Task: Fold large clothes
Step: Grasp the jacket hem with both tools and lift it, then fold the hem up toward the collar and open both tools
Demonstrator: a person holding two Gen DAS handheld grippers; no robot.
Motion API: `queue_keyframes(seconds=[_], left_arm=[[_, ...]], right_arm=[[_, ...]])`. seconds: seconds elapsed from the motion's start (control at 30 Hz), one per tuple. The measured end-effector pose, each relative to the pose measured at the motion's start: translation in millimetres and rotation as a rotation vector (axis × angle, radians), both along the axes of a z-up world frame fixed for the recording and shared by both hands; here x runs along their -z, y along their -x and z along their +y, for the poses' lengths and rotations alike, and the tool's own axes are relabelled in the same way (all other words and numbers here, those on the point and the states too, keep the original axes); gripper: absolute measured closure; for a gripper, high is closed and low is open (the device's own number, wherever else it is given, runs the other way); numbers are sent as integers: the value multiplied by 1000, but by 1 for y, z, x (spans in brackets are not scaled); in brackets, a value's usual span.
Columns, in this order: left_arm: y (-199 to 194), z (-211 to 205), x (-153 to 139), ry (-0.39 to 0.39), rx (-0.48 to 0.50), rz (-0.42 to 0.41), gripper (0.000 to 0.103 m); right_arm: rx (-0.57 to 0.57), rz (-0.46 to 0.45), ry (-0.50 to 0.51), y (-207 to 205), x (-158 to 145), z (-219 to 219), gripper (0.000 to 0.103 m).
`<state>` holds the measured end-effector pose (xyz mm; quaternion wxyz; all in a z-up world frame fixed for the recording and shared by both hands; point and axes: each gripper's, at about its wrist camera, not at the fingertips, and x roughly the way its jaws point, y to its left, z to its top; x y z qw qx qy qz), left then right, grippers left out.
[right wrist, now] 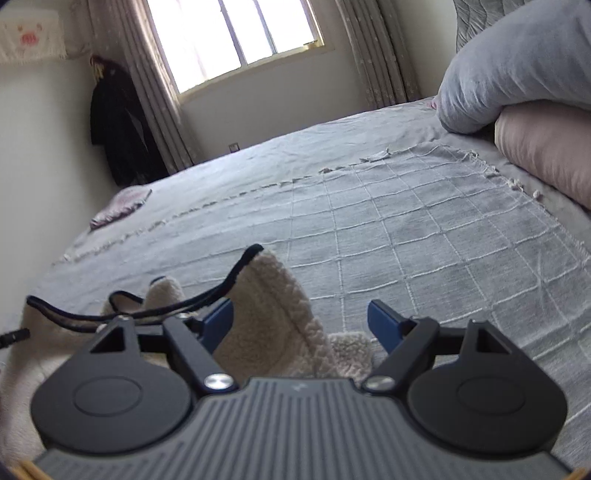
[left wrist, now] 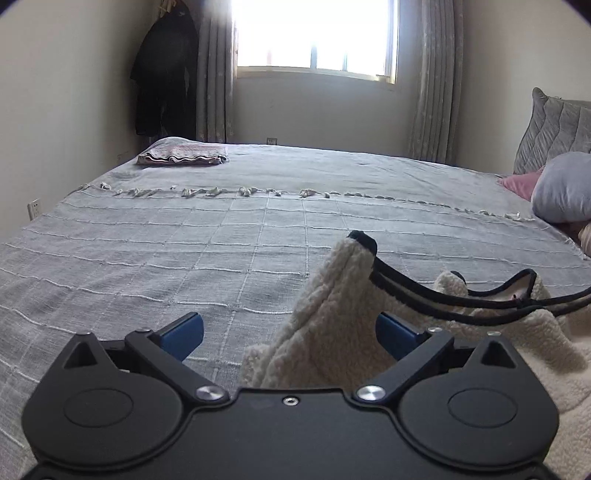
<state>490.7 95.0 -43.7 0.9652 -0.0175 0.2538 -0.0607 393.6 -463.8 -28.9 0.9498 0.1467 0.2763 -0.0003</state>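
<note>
A cream fleece garment [left wrist: 332, 314] with black trim lies on the grey checked bed cover [left wrist: 184, 251]. One trimmed corner stands up between the blue fingers of my left gripper [left wrist: 288, 325]. That gripper is open wide, and the fleece sits close to its right finger. In the right wrist view another raised corner of the garment [right wrist: 269, 306] stands inside my right gripper [right wrist: 299, 312]. It is open too, with the fleece beside its left finger and a gap to the right one. The black trim [right wrist: 207, 295] runs between the two corners.
A folded pinkish cloth [left wrist: 183, 154] lies at the bed's far left corner. Grey [right wrist: 517, 74] and pink [right wrist: 543, 155] pillows are piled on the right by the padded headboard [left wrist: 554, 125]. A dark coat [left wrist: 162, 81] hangs in the corner beside the curtained window [left wrist: 314, 33].
</note>
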Motion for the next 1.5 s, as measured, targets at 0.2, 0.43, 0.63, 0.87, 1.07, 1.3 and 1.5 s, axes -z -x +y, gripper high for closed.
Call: queue_keyframes(seconds=[0.2,0.43,0.63,0.87,1.07,1.3,1.5], left_arm=[[-11,-19,2,55,65,54,91],[-6,-8,-25,104,-13,-198,91],[-72,-17,46,-3,-82,44,86],[-81,-5,48,13,-190,115,46],[-35,-16,3,-28,-175,-7,30],[27,-106,-19,97,106,-17,30],[43,-108,16,72,105,66,30]], right_arm=[[11,78,74,-35,27,26,89],[118,-185,257,-26,-6,49,91],[105,-2,324,-96,44,55,91],[145,159,162,-117,70,25,68],[199,7,203,-74,30,37,35],[-72,-41,239,-41,-8,140,33],[-148,78,245,-27,22,176,33]])
